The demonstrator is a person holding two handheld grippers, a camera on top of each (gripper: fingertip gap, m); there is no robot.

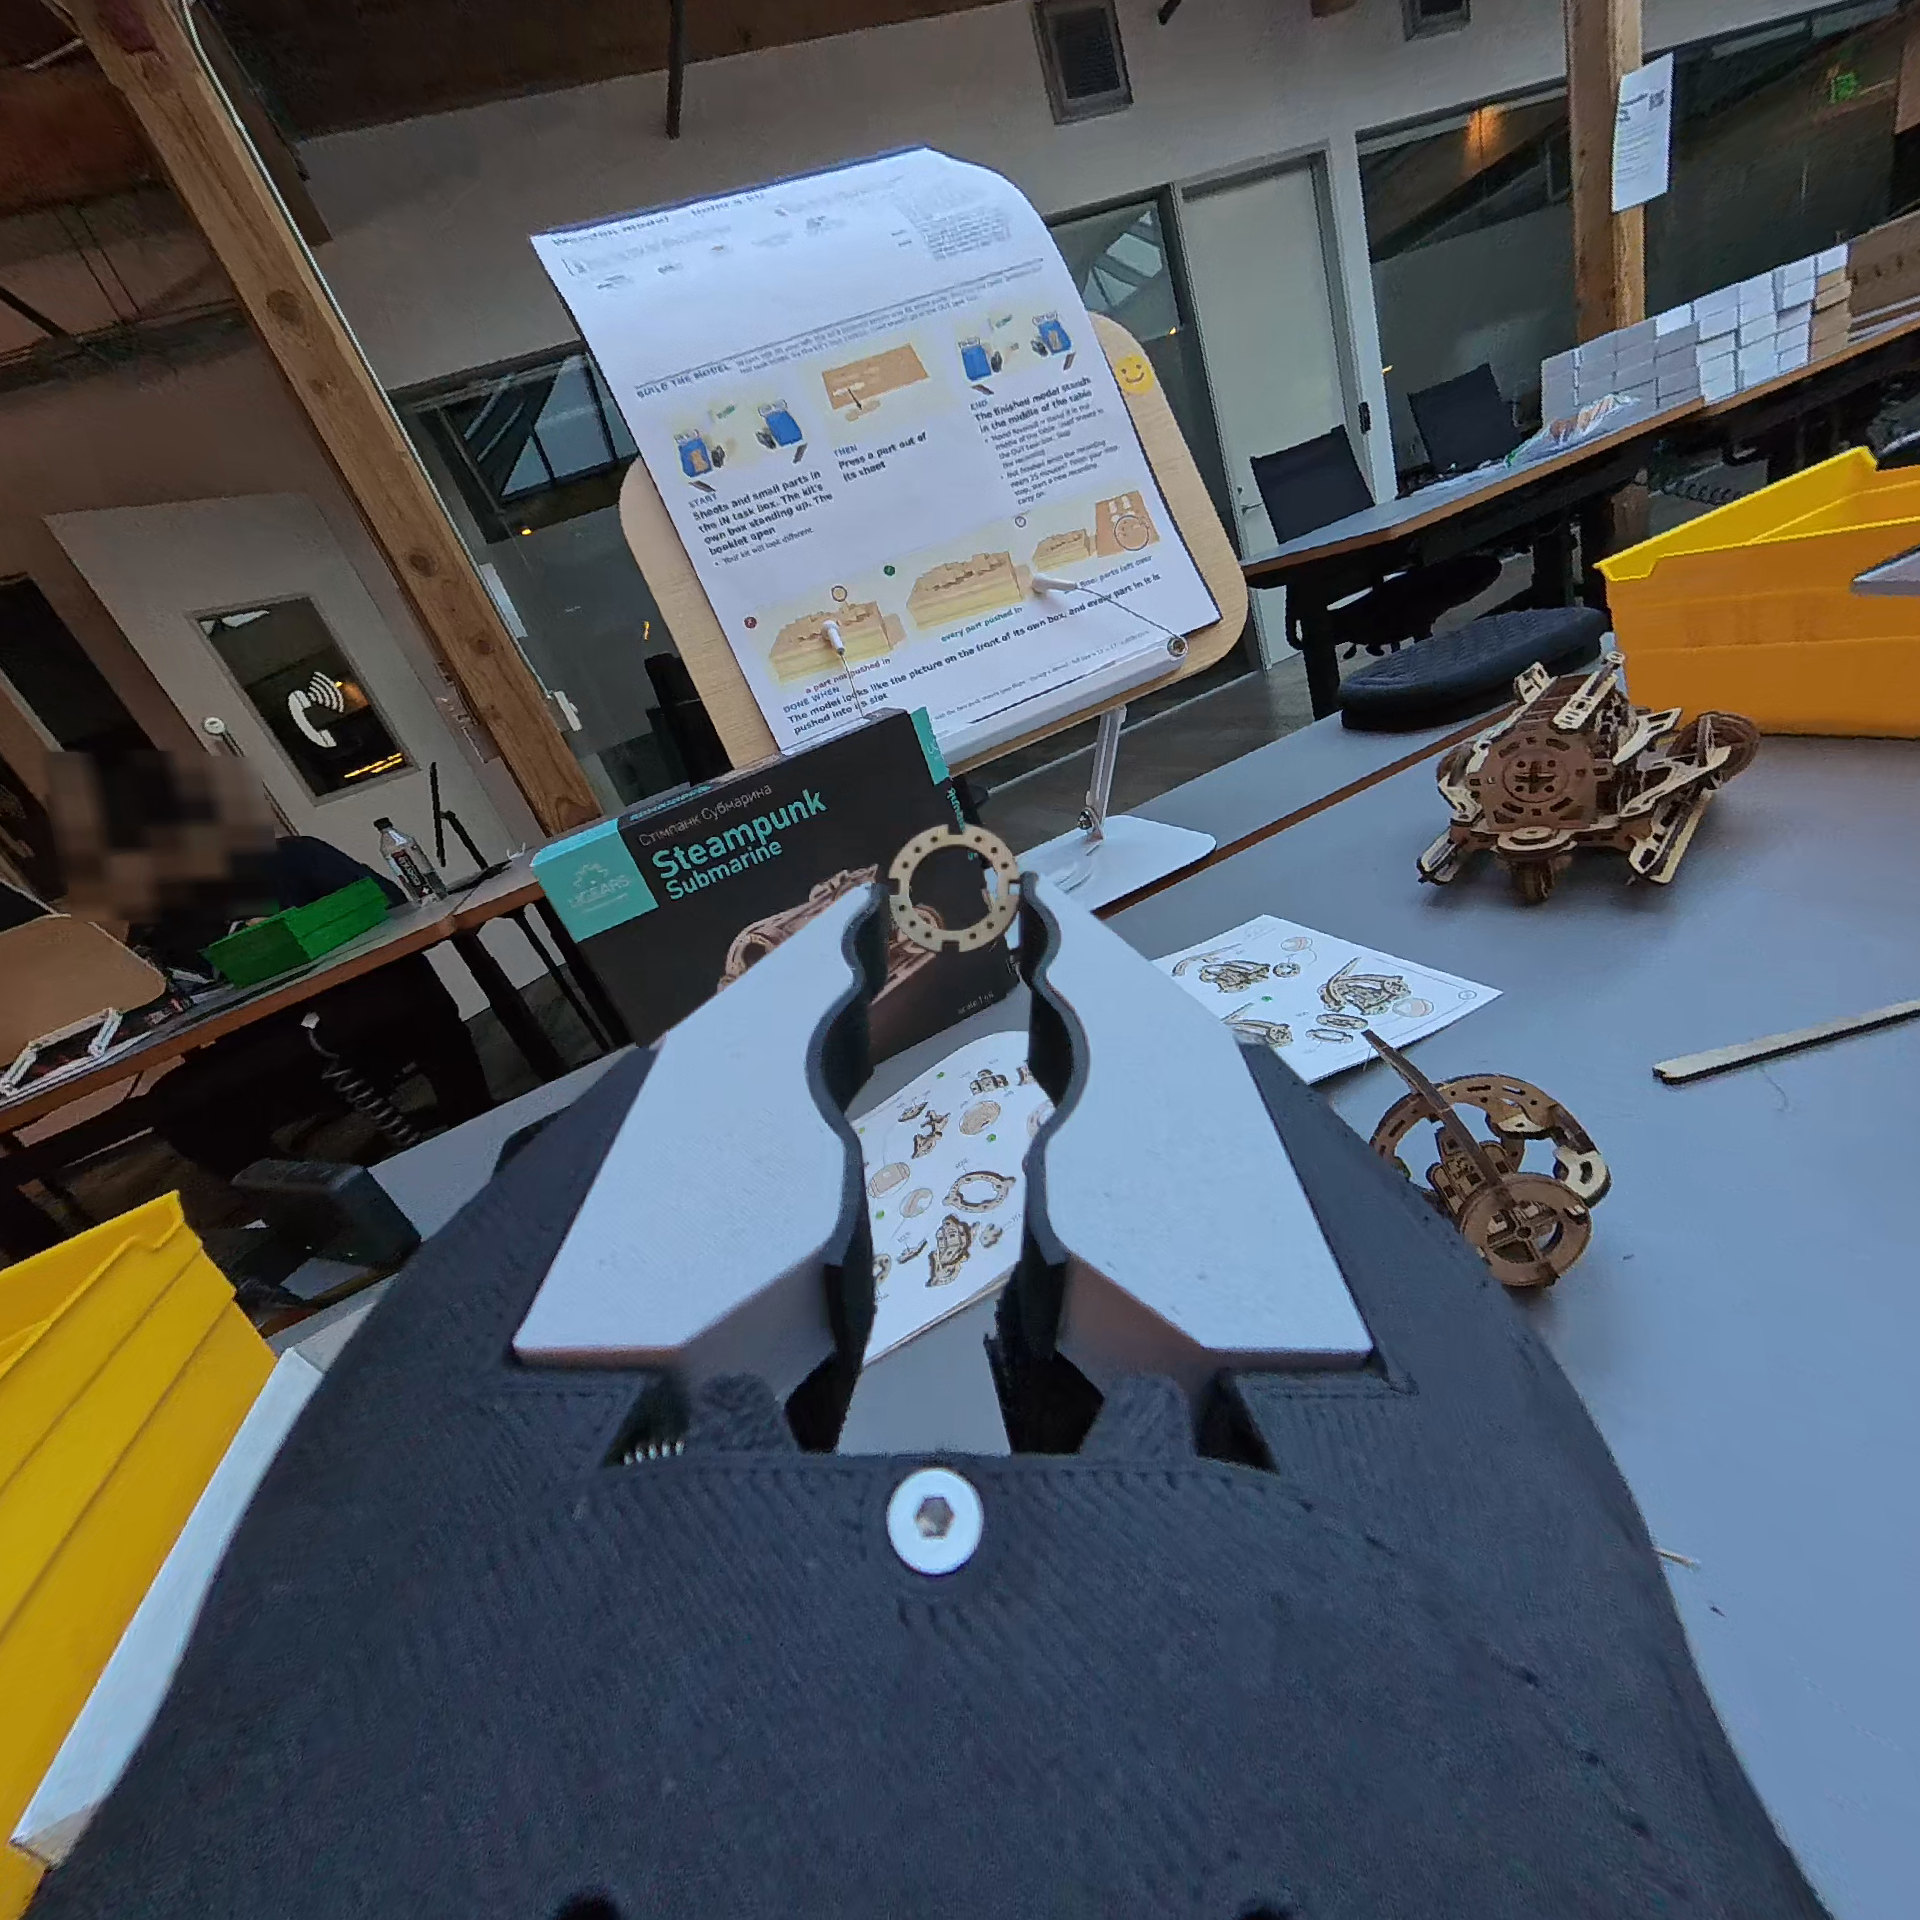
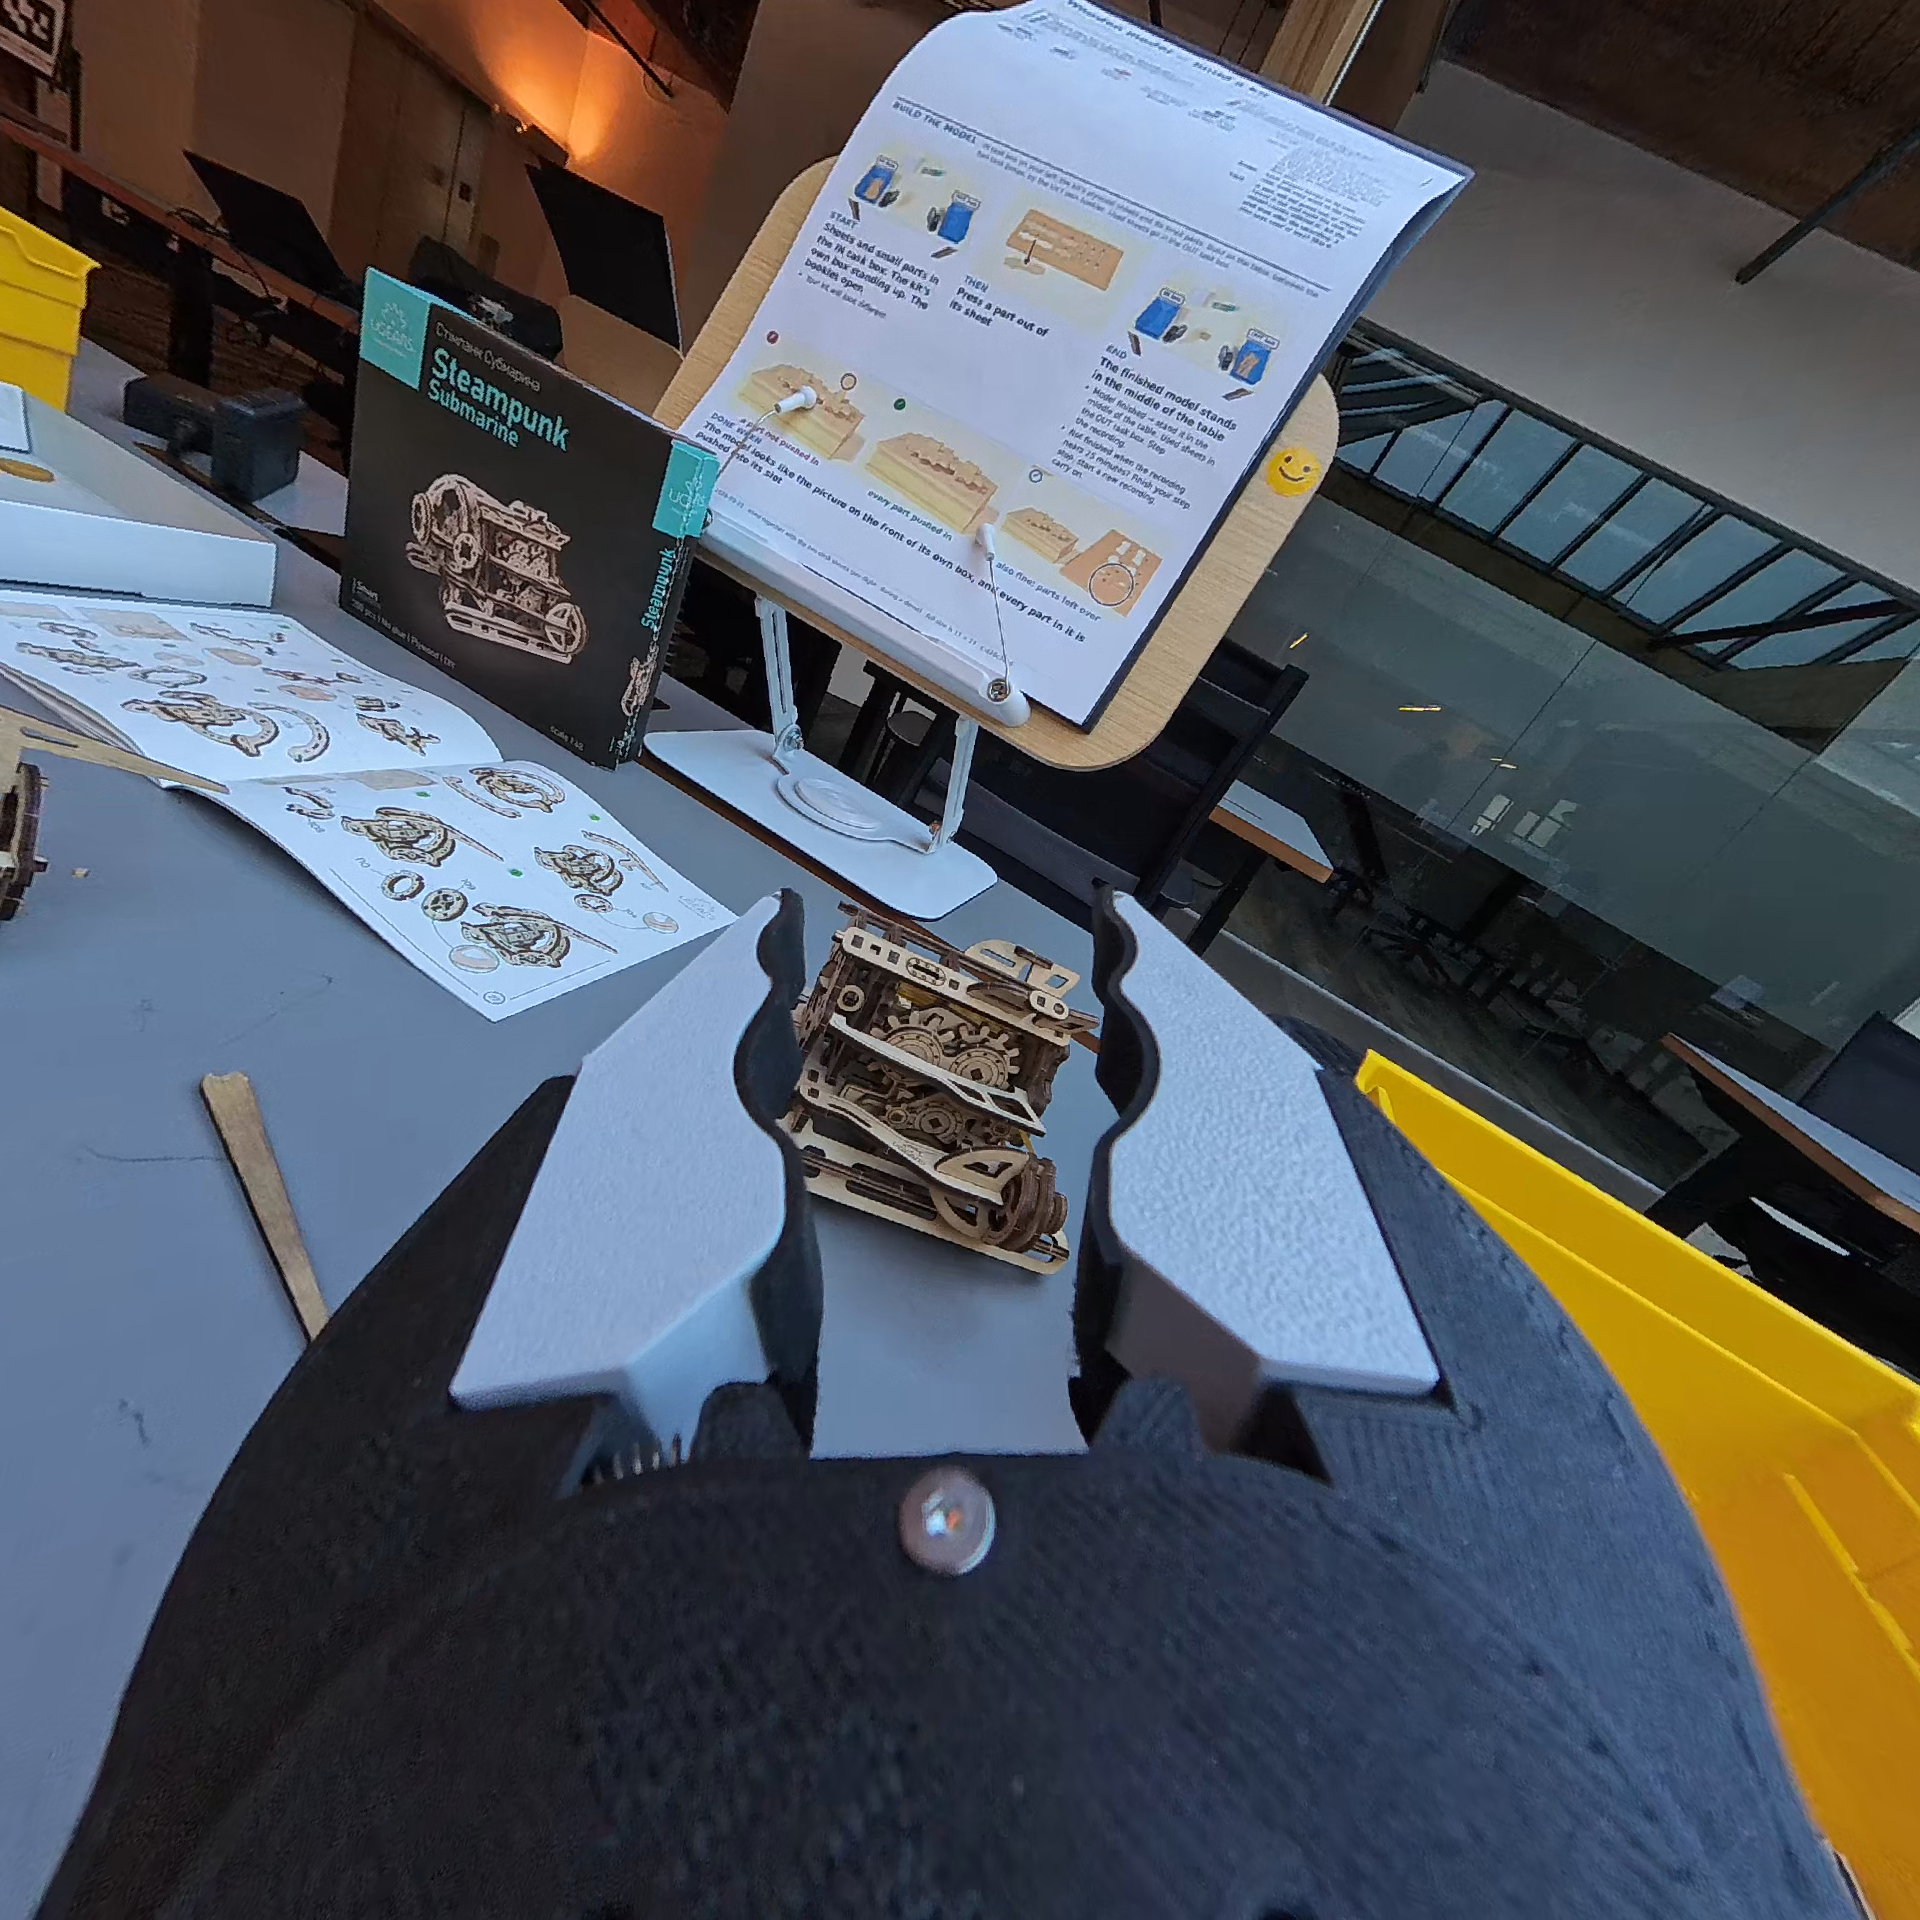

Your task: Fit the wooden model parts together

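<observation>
My left gripper (image 1: 951, 894) is shut on a small wooden ring (image 1: 953, 886) with notched edges, held at the fingertips above the table. A round wooden sub-assembly (image 1: 1491, 1174) lies on the grey table to its right. The large wooden model body (image 1: 1590, 779) sits farther right; in the right wrist view the model body (image 2: 935, 1091) lies on the table in front of my right gripper (image 2: 945, 925). The right gripper is open and empty, its fingers on either side of the model without touching it.
An open instruction booklet (image 2: 343, 790) lies on the table, the dark kit box (image 2: 499, 520) stands behind it, and a sheet on a stand (image 2: 1039, 364) is at the back. Yellow bins (image 1: 1766, 592) (image 1: 94, 1455) flank the table. A wooden stick (image 2: 265, 1195) lies loose. Left tips to right tips: about 35 cm.
</observation>
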